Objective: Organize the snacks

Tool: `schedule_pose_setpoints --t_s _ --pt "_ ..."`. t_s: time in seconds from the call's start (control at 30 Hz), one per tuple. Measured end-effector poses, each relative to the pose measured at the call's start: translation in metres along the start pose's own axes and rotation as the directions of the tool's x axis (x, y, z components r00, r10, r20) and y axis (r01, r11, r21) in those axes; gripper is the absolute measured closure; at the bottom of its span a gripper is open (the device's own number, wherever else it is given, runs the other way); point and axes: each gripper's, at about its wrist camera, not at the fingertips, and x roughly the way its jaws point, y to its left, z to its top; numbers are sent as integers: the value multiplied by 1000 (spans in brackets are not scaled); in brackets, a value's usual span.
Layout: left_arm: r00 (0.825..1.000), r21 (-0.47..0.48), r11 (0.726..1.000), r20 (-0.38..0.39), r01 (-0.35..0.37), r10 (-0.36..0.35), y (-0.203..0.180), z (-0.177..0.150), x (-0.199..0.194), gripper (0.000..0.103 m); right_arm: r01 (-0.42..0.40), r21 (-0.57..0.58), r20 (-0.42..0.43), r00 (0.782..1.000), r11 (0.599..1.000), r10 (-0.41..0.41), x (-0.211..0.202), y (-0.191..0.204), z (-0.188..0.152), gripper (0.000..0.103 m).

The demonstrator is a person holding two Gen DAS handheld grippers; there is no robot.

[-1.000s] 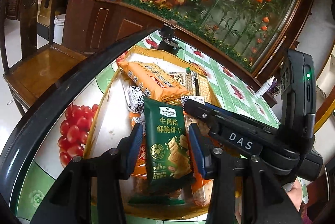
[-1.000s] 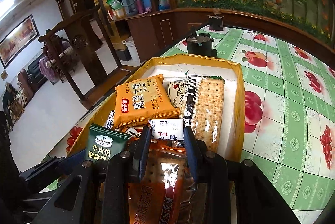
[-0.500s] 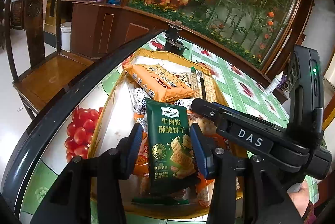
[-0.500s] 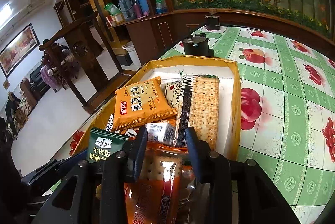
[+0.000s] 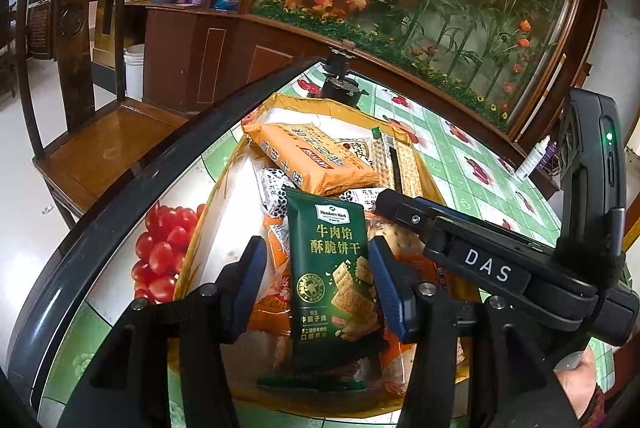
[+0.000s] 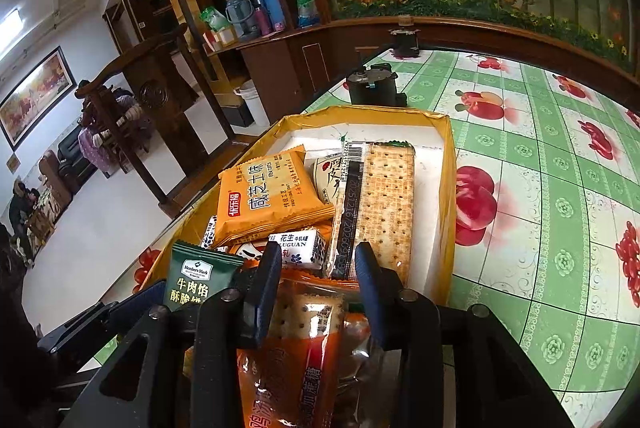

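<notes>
The tabletop (image 6: 552, 163) carries the yellow tray (image 6: 448, 187), the landmark here, and little on it has shifted over the last second. The left gripper (image 5: 316, 280) has lifted slightly above the tray's near end; its fingers (image 5: 250, 280) stay apart around the green cracker packet (image 5: 332, 268), the left one clear of it, so a real hold is uncertain. The right gripper (image 6: 316, 288), also over the near end, keeps narrow fingers around the orange biscuit pack (image 6: 296, 356). Sorting looks barely begun.
</notes>
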Motion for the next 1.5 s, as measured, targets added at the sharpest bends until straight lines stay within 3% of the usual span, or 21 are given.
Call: schedule_pose_setpoints --t_s 0.27,0.47,0.63,0.7,0.8,1.0,1.23,1.37,1.5 --pt "1000 10 1000 11 -25 25 2 -1 -3 44 8 -9 6 1000 1000 -8 -2 -1 0 59" --pt "996 41 996 50 -75 73 2 -3 -14 33 16 -22 63 998 1000 -14 -21 -1 -2 34" --pt "992 71 993 84 -96 90 -8 -5 -24 24 35 -75 138 990 997 -25 -41 7 -7 25" --pt "989 82 990 104 -114 106 -11 -5 -29 21 50 -82 177 984 995 -34 -52 9 -10 13" --pt "983 88 987 132 -137 125 -15 -6 -36 10 69 -88 222 974 994 -48 -66 7 -15 12" --pt "966 122 974 195 -193 167 -26 -10 -51 0 111 -56 275 957 992 -91 -92 -5 -28 9" --pt "923 157 931 262 -330 283 -41 -15 -61 0 161 -12 307 940 987 -150 -125 -26 -48 5" --pt "919 200 914 257 -352 298 -44 -15 -68 0 195 17 297 935 981 -191 -137 -42 -61 2" --pt "902 215 907 327 -362 282 -46 -18 -85 0 178 77 269 944 981 -193 -143 -60 -66 2"
